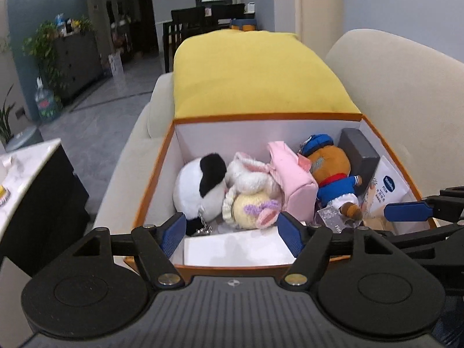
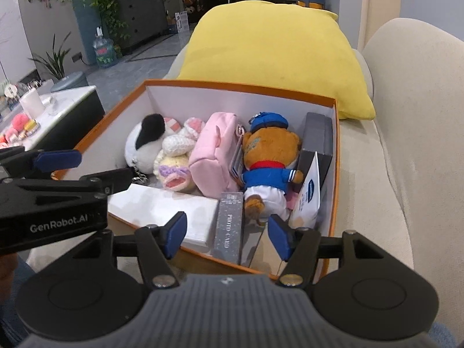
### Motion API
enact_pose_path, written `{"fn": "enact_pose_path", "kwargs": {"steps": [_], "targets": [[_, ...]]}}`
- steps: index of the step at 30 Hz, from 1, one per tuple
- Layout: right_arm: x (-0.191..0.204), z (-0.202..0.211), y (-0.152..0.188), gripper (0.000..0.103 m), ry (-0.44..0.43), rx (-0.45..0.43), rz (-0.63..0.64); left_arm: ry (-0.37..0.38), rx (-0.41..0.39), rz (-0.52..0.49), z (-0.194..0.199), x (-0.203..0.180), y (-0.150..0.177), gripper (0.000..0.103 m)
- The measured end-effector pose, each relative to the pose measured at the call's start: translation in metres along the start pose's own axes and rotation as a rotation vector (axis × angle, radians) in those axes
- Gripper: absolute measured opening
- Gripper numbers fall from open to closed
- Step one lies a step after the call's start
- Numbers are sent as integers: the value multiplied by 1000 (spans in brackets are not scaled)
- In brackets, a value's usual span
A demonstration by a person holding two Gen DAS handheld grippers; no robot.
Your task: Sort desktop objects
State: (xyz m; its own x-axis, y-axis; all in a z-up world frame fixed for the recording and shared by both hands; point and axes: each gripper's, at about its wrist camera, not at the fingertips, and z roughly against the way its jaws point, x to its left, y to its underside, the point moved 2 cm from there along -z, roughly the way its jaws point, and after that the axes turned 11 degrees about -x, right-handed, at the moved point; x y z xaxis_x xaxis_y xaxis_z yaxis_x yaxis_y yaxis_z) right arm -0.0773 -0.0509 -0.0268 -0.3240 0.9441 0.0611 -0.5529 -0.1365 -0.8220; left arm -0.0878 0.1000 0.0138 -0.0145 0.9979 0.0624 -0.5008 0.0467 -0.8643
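Orange box [image 1: 150, 174] sitting on beige sofa [image 1: 406, 92], yellow cushion [image 1: 252, 72] lying just behind it. Box holding panda plush [image 1: 200, 185], crocheted rabbit [image 1: 252, 200], pink pouch [image 1: 290, 182], bear in blue uniform [image 1: 333, 174], grey carton [image 1: 359, 150], white pack [image 1: 388, 185], silver card box [image 2: 229, 226]. Left gripper [image 1: 230, 232] hovering over near rim, jaws spread, gripping nothing. Right gripper [image 2: 223, 237] hovering over near right corner, jaws parted, nothing grasped.
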Motion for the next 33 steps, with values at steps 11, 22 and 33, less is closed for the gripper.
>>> {"fn": "enact_pose_path", "kwargs": {"steps": [11,22,33], "targets": [[-7,-17,5,65,8,19,-1,18,58,18,-14,-2,19,83],[-6,-18,5,69,12,6,14,33,70,21,-17,-1,19,83],[-7,-14,15,74,36,-103,21,33,-17,41,-15,0,27,85]]}}
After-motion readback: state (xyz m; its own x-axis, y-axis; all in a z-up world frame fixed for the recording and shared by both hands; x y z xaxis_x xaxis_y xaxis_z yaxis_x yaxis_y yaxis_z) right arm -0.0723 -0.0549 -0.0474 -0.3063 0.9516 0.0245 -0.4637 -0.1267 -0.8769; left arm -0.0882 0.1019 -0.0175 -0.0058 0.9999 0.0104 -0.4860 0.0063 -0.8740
